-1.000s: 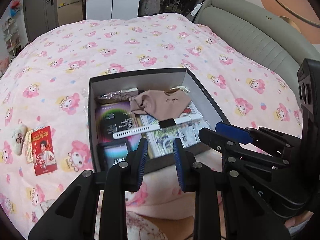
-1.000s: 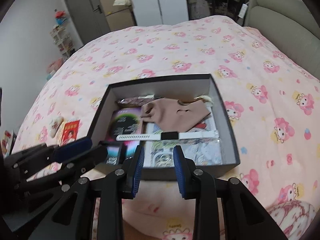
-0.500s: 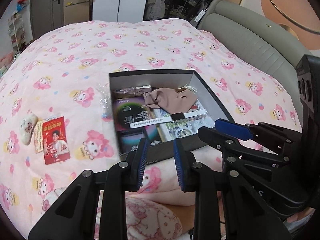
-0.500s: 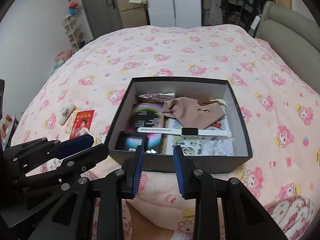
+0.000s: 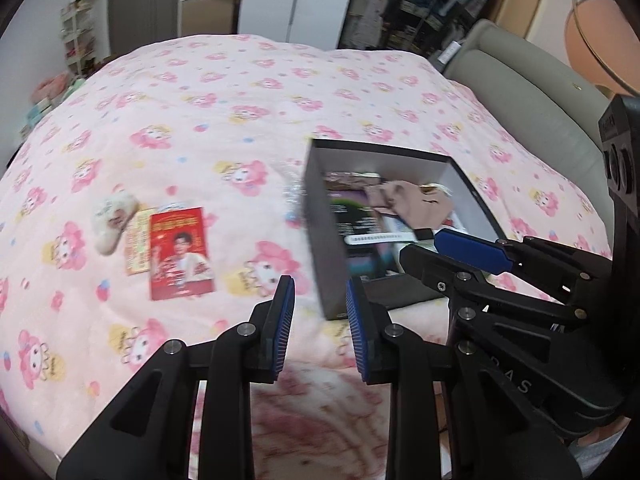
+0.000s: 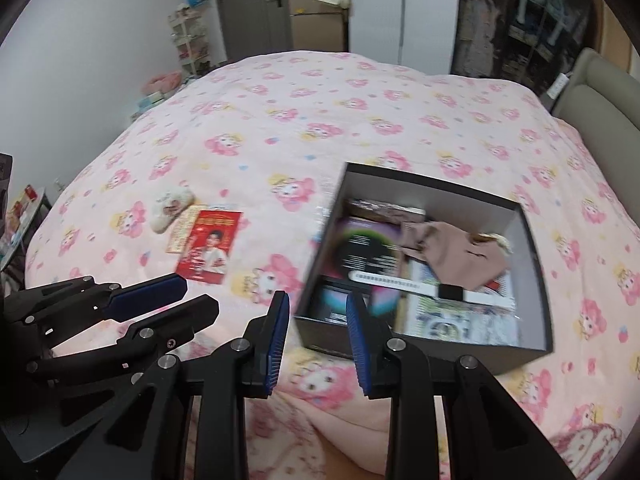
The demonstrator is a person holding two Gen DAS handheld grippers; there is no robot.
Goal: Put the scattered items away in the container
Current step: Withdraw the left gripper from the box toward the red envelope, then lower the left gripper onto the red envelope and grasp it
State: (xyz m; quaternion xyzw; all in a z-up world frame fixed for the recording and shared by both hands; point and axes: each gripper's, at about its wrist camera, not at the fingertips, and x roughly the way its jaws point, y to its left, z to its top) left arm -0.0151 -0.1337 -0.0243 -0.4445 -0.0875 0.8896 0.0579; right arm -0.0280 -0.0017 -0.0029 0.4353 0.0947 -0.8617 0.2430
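Left wrist view: the left gripper (image 5: 320, 300) is being held with fingers apart, nothing clasped, above the bed (image 5: 240, 120). The right gripper (image 6: 316, 316) is likewise being held parted and empty, before the box (image 6: 532, 272). A red card (image 5: 180, 252) is being left lying well left of the box.

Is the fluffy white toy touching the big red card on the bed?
Apart. In the right wrist view the fluffy white toy lies up-left of the red card, with a yellowish card and pink blanket between them.
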